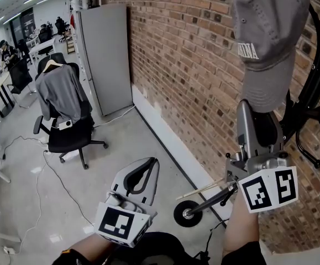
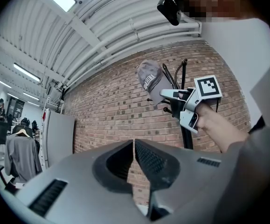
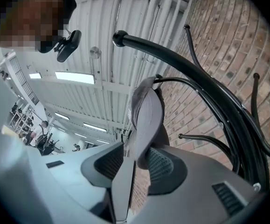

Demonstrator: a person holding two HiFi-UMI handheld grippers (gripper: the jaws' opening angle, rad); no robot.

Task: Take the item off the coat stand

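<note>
A grey cap (image 1: 267, 48) hangs on the black coat stand (image 1: 314, 76) against the brick wall. My right gripper (image 1: 256, 112) is raised right under it. In the right gripper view the cap's brim (image 3: 146, 120) dips between the jaws of the right gripper (image 3: 135, 164); the pads stand apart on either side of it, so it is open. The stand's curved arms (image 3: 195, 73) run overhead. My left gripper (image 1: 148, 164) hangs low and to the left, shut with nothing in it. From the left gripper (image 2: 134, 146) the cap (image 2: 149, 78) and the right gripper (image 2: 172, 94) show ahead.
A brick wall (image 1: 187, 65) runs along the right. A grey cabinet (image 1: 107, 59) stands against it farther back. An office chair (image 1: 68, 137) with a grey garment over it stands on the concrete floor at left. A black wheel (image 1: 187, 213) and cables lie low.
</note>
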